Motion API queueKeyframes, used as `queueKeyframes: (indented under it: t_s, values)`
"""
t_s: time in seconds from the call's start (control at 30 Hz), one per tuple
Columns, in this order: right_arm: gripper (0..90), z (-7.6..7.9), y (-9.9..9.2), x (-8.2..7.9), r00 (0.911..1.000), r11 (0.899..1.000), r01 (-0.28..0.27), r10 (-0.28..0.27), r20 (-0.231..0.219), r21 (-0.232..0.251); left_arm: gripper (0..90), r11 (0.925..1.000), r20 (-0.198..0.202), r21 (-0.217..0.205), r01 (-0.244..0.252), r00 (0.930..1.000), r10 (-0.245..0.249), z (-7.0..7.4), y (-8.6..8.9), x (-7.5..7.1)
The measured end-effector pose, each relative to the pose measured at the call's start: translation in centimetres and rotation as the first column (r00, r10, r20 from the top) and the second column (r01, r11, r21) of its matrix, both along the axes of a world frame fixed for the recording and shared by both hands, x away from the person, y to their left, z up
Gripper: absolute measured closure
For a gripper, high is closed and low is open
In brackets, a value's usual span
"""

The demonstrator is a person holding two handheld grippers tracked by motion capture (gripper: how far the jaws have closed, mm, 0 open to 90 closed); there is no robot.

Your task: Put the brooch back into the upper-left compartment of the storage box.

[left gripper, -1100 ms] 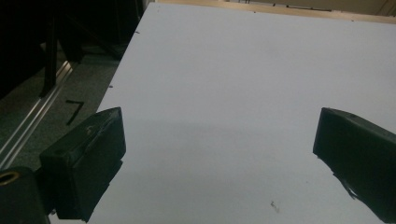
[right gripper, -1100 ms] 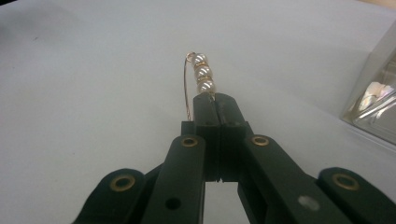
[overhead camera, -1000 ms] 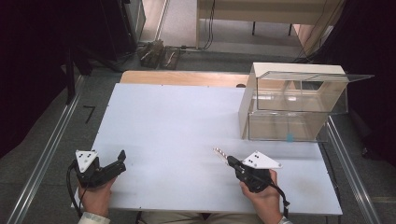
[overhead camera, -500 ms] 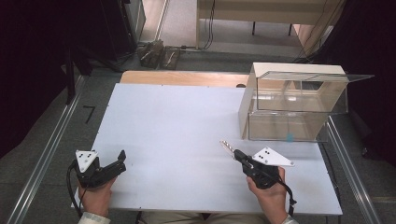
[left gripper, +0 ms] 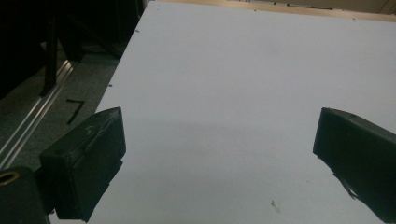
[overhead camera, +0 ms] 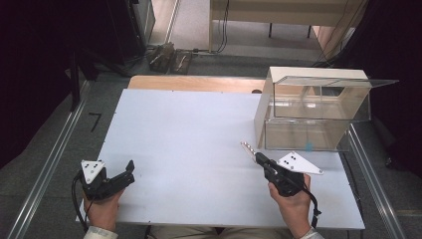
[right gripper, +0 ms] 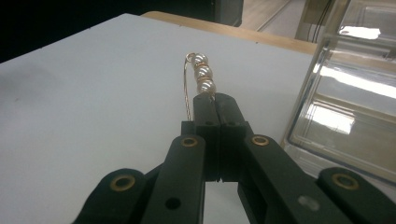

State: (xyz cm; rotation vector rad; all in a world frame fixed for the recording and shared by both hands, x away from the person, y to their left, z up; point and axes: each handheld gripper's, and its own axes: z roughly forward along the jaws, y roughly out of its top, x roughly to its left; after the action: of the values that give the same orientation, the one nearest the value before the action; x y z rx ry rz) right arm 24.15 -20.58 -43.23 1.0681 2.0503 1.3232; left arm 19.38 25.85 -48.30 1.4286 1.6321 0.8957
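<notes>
My pin (right gripper: 201, 77) sticks straight out past the jaw tips of the right gripper (overhead camera: 260, 158), its long axis in line with the jaws. In the high view the pin (overhead camera: 247, 148) points up and left across the table (overhead camera: 189, 139), toward the near left corner of the clear box (overhead camera: 308, 112), just short of it. My right hand (overhead camera: 293, 201) holds that gripper low and near level over the table's right front. The jaws are clamped together on the pin's near end. It looks like a thin gold wire carrying three pearl beads in a row. My left gripper (overhead camera: 130, 169) rests at the front left, jaws apart, nothing between them.
</notes>
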Motion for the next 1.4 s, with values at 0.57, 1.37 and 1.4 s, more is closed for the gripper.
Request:
queueKeyframes:
  t_s: [0.57, 1.37, 1.4]
  values:
    - [87.5, 1.9, -1.5, 0.7, 0.9973, 0.997, 0.052, -0.055, 0.050, 0.050, 1.7, 1.0000, -0.002, -0.001, -0.001, 1.0000, 0.001, 0.0, 0.0, 0.1]
    - [87.5, 3.7, -2.7, 0.7, 0.9907, 0.993, 0.076, -0.085, 0.106, 0.090, 1.7, 1.0000, -0.002, 0.000, -0.002, 1.0000, 0.002, 0.0, 0.0, 0.1]
    - [87.5, 3.8, -2.7, 0.7, 0.9905, 0.993, 0.076, -0.086, 0.108, 0.089, 1.7, 1.0000, -0.002, -0.001, -0.002, 1.0000, 0.002, -0.1, 0.0, 0.1]
